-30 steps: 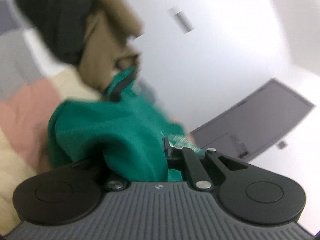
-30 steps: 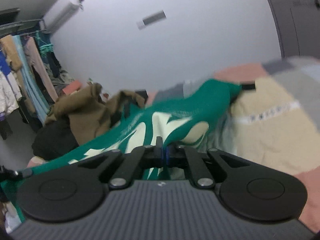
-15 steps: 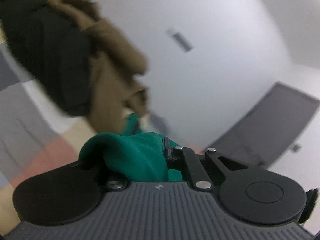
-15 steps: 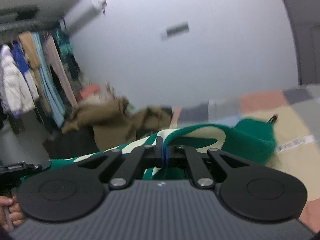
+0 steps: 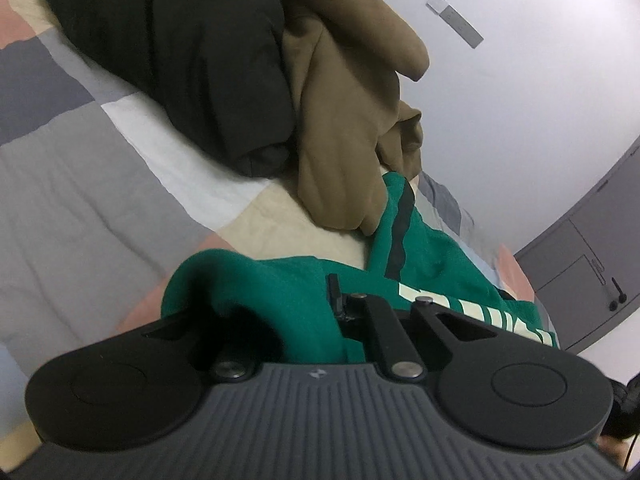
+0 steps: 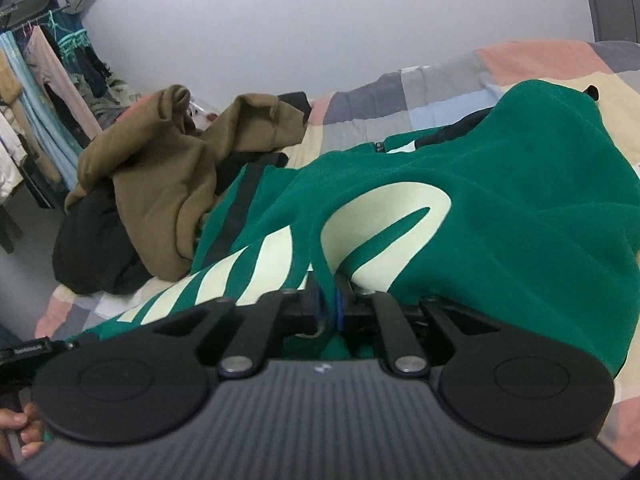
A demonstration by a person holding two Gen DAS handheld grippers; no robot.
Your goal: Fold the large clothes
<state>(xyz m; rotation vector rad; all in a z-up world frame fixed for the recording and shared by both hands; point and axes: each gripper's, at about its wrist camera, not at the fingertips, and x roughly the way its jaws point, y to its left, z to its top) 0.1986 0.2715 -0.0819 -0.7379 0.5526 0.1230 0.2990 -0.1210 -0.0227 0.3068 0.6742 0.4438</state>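
A green sweatshirt point(image 6: 500, 208) with cream lettering lies spread across the patchwork bed, one edge bunched up at each gripper. In the left wrist view my left gripper point(image 5: 334, 296) is shut on a fold of the sweatshirt point(image 5: 280, 292), and the cloth drapes over and hides its left finger. My right gripper point(image 6: 328, 304) has a thin ridge of the green cloth between its blue pads; its jaws are opening slightly, though the pads still pinch the fabric. Both grippers point down toward the bed.
A brown garment point(image 5: 340, 120) point(image 6: 160, 172) and a black one point(image 5: 180, 60) point(image 6: 92, 248) lie heaped on the quilt point(image 5: 60, 168) just beyond the sweatshirt. A rack of hanging clothes point(image 6: 40, 80) stands at the left, a grey door point(image 5: 592, 260) at the right. A hand point(image 6: 16, 428) shows bottom left.
Both grippers have come down and forward toward the bed with the green sweatshirt, which now lies spread on the quilt. The brown and black heap looms closer.
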